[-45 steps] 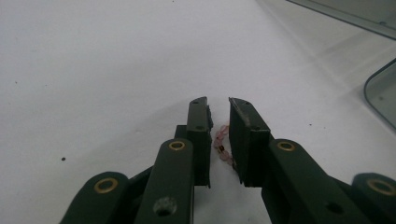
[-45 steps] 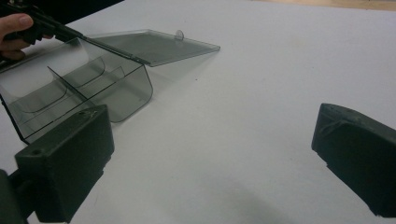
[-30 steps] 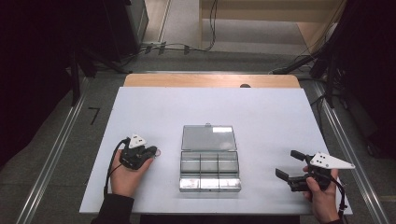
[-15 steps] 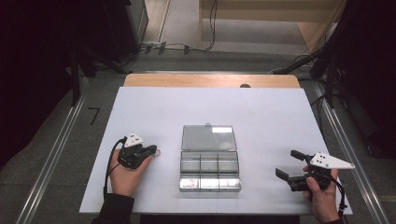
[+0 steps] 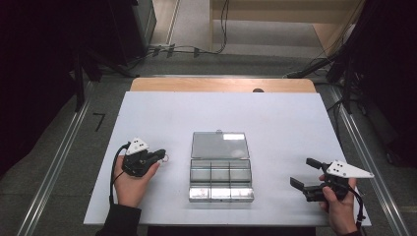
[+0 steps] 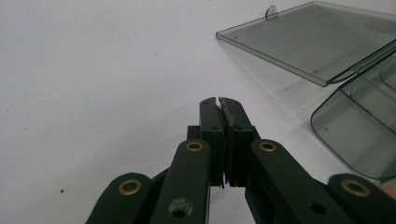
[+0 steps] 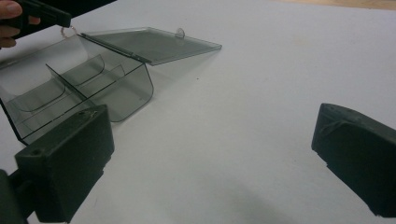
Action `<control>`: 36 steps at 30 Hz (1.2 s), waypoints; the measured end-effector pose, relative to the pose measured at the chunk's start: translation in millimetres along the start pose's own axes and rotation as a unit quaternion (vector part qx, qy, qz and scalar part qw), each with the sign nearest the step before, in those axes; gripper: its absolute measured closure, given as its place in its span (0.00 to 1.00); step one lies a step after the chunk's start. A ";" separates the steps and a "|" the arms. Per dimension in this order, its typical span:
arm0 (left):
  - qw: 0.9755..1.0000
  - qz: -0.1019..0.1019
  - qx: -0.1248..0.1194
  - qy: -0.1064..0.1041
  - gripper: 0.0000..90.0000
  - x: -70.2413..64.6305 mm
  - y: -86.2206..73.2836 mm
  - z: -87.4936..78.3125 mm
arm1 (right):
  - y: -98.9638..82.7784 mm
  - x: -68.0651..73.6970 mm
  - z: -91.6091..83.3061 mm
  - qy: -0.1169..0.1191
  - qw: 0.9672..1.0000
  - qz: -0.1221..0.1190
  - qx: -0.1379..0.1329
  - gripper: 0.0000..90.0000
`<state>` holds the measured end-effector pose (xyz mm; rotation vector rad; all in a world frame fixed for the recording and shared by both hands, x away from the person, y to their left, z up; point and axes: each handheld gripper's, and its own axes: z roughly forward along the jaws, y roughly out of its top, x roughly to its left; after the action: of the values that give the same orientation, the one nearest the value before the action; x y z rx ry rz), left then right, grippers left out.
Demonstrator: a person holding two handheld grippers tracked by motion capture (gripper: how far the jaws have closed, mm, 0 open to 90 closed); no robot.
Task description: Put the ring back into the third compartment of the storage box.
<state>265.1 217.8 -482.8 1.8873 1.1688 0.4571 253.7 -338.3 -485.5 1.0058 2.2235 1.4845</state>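
My left gripper (image 5: 158, 156) sits low on the white table (image 5: 275, 128), its two black jaws pressed together. In the high view a small ring (image 5: 166, 158) shows at their tips, touching or caught there; I cannot tell which, and my left gripper view shows the pads meeting with nothing plainly between them. My left hand (image 5: 130, 184) wraps the gripper body from below.

Just beside those tips, toward the table's middle, lies a clear plastic compartment box (image 5: 220, 179). Its lid (image 5: 220, 145) is swung fully open and lies flat on the table on the far side. Dividers split the box into small compartments, and they look empty.

My right gripper (image 5: 307, 174) rests well apart from the box, near the table's right front corner. Its jaws are spread wide with bare table between them, pointing roughly toward the box.
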 end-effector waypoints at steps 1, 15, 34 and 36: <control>1.000 0.000 -0.001 -0.002 0.98 -0.6 0.8 -0.7 | 0.0 0.0 -0.1 0.000 1.000 0.000 0.000 0.00; 0.999 0.000 -0.026 -0.019 0.98 -8.8 8.9 -7.0 | 0.0 0.4 0.6 0.000 1.000 -0.003 -0.002 0.00; 0.998 0.004 -0.043 -0.045 0.98 -23.0 18.4 -8.2 | 0.1 1.1 1.4 0.001 1.000 -0.003 -0.002 0.00; 0.998 0.007 -0.042 -0.049 0.98 -25.1 19.4 -7.5 | 0.1 1.1 1.4 0.001 1.000 -0.003 -0.001 0.00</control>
<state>258.3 195.8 -459.7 1.8248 1.0573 0.4108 253.7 -336.5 -485.9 0.9957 2.2241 1.4864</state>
